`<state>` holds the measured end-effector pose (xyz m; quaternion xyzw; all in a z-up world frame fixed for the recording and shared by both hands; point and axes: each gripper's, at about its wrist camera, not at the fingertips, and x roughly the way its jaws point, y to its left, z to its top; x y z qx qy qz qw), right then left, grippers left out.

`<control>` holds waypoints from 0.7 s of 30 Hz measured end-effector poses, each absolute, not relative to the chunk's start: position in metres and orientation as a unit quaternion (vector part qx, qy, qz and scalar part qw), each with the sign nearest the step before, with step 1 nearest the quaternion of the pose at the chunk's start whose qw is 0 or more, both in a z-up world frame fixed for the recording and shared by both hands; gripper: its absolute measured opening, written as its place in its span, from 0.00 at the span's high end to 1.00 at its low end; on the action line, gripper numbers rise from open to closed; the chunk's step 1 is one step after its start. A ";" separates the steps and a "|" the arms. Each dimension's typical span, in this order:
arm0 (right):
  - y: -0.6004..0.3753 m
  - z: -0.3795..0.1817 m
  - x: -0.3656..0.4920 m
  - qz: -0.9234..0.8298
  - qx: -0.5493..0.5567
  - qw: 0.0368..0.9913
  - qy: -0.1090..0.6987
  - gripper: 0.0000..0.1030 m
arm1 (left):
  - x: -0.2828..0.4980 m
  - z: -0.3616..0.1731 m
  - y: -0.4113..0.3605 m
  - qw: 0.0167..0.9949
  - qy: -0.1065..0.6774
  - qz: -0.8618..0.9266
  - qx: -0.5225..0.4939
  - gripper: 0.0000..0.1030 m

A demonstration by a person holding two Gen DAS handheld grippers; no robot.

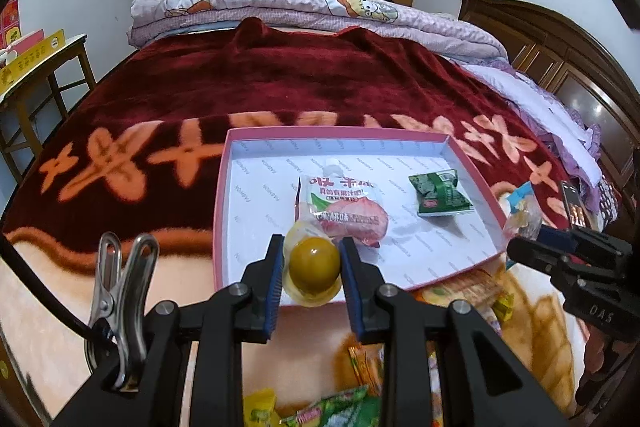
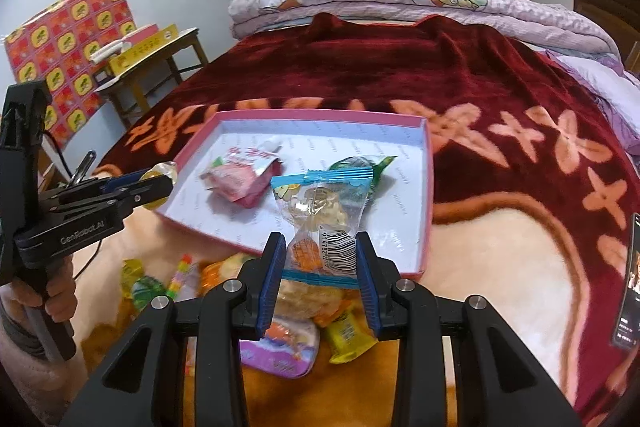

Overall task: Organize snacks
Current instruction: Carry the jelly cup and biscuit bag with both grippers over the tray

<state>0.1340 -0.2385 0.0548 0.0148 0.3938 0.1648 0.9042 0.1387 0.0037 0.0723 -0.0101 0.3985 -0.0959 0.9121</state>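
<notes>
A pink-rimmed tray (image 1: 224,195) with a white floor lies on the bed; it also shows in the right wrist view (image 2: 427,187). In it lie a pink pouch (image 1: 344,211) and a green packet (image 1: 440,197). My left gripper (image 1: 313,263) is shut on a yellow jelly cup (image 1: 314,267) over the tray's near edge. My right gripper (image 2: 321,259) is shut on a clear blue-edged snack packet (image 2: 320,211), held above the tray's near edge. The right gripper also shows at the right of the left wrist view (image 1: 520,247).
Several loose snack packets (image 2: 280,311) lie on the blanket in front of the tray. A phone (image 2: 628,283) lies at the right. A wooden side table (image 2: 160,67) stands left of the bed. A folded quilt (image 1: 320,11) lies at the far end.
</notes>
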 end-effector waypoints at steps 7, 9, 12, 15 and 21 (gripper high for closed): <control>-0.245 0.045 0.151 0.150 0.013 0.904 0.400 0.65 | 0.152 0.060 -0.001 0.908 0.408 -0.093 -0.006 0.73; -0.245 0.043 0.154 0.149 0.013 0.904 0.401 0.65 | 0.155 0.057 -0.002 0.908 0.409 -0.092 -0.004 0.73; -0.245 0.039 0.158 0.147 0.012 0.902 0.405 0.65 | 0.159 0.052 -0.003 0.907 0.412 -0.090 -0.002 0.73; -0.245 0.035 0.161 0.146 0.012 0.901 0.408 0.65 | 0.161 0.049 -0.004 0.906 0.413 -0.088 -0.001 0.72; -0.245 0.028 0.165 0.146 0.017 0.898 0.415 0.65 | 0.164 0.046 -0.005 0.907 0.412 -0.084 0.002 0.72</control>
